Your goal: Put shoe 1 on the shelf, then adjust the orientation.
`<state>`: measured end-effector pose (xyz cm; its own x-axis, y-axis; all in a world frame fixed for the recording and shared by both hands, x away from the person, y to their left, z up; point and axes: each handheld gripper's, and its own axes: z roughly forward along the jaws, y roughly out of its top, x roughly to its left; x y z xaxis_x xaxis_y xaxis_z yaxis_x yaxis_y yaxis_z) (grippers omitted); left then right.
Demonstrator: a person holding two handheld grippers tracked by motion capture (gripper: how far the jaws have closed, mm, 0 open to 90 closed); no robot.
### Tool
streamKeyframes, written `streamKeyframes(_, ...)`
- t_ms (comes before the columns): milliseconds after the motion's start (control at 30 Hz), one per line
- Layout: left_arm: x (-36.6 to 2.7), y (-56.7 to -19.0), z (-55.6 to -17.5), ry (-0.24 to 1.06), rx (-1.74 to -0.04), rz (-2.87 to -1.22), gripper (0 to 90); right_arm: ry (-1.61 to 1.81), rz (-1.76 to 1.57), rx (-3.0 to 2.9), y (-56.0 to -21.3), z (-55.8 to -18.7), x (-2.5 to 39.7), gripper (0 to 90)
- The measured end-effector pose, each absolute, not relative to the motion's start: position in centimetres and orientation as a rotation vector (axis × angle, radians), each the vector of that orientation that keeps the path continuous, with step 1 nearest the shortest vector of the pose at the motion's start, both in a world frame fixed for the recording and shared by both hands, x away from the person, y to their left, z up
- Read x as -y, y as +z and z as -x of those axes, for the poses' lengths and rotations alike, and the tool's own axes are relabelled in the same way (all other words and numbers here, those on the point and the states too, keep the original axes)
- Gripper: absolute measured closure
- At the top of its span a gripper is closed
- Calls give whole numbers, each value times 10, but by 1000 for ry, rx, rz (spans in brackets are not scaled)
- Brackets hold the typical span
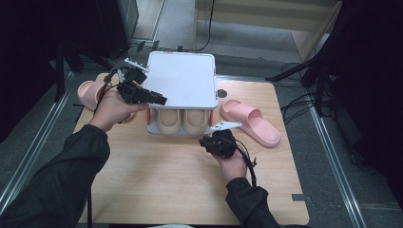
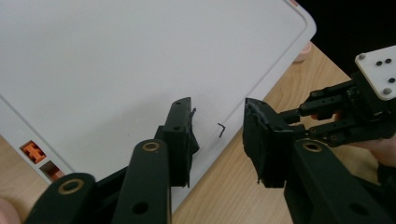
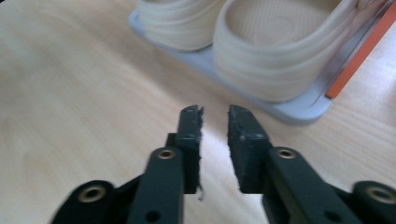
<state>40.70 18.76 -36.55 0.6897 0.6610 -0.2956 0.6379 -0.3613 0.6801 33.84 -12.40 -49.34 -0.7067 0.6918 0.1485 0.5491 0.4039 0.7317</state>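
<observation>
A white storage box with a flat lid (image 1: 180,78) stands at the back middle of the wooden table. Two beige slippers (image 1: 183,121) sit side by side in its open lower level. My left gripper (image 1: 160,100) hovers at the lid's front left corner, open; its jaws straddle the lid's edge (image 2: 243,93) without touching it. My right gripper (image 1: 209,140) hangs low over the table just in front of the box's right end. Its jaws (image 3: 215,116) stand slightly apart, nothing between them, aimed at the beige slippers (image 3: 275,56) on the grey base (image 3: 299,112).
One pink slipper (image 1: 252,122) lies on the table right of the box, another (image 1: 90,92) at the left behind my left hand. Orange latches (image 2: 35,151) show on the box side. Bare wood (image 1: 166,180) stretches in front of the box.
</observation>
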Motion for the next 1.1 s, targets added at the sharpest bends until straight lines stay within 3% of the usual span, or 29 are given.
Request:
streamKeyframes(67, -188, -359, -397, 50, -971, -2079, 482, 1202, -1105, -2547, -488, -334, 133, 652)
streamKeyframes(133, -189, -356, -394, 51, -960, -2085, 454, 1219, -1109, -2554, -486, -333, 137, 627)
streamKeyframes(167, -191, -353, -386, 74, -951, -2113, 441, 1264, -1084, -2572, -481, -329, 142, 569)
streamKeyframes(400, -202, -354, -360, 74, -934, -2146, 434, 1328, -896, -2593, -476, -314, 154, 410)
streamKeyframes(1100, -241, -407, -316, 100, -980, -2140, 438, 1354, -940, -2614, -482, -315, 172, 411)
